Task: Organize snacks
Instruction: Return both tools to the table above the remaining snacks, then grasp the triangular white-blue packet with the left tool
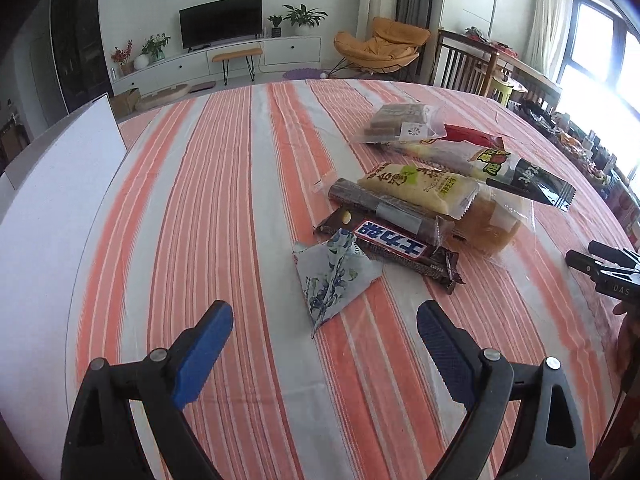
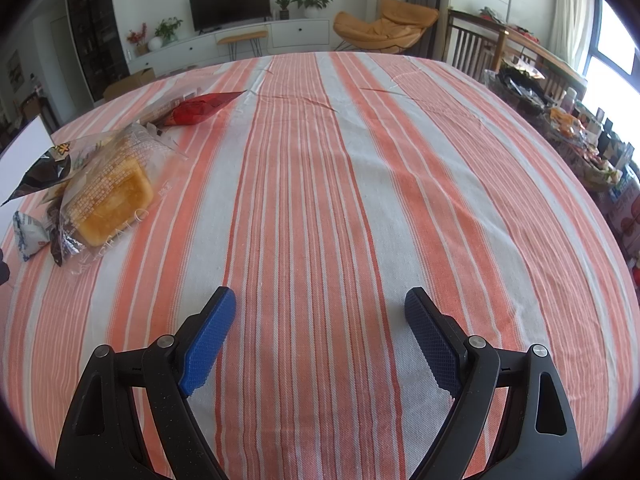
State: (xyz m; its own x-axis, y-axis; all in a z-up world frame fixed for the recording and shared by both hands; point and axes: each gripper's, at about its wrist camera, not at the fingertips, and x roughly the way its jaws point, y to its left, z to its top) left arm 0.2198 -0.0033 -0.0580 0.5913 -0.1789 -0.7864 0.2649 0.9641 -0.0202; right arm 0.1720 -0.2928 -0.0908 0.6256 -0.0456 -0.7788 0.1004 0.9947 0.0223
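Left hand-held gripper (image 1: 325,334) spread wide, holding nothing. Blue floral packet (image 1: 335,276) sits dead ahead of your fingers, nearest piece of snack pile (image 1: 416,200) mid-table, long axis running away from you. Right hand-held gripper (image 2: 320,320) also released, empty, over bare tablecloth (image 2: 340,180), pile well off to its left. Left's your closer hand, I'd say.

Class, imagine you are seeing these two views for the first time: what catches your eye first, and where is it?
A jumbled snack pile sits on the orange-striped tablecloth, ahead and right of the open left gripper. A Snickers bar lies at its near edge. The open right gripper faces bare cloth.
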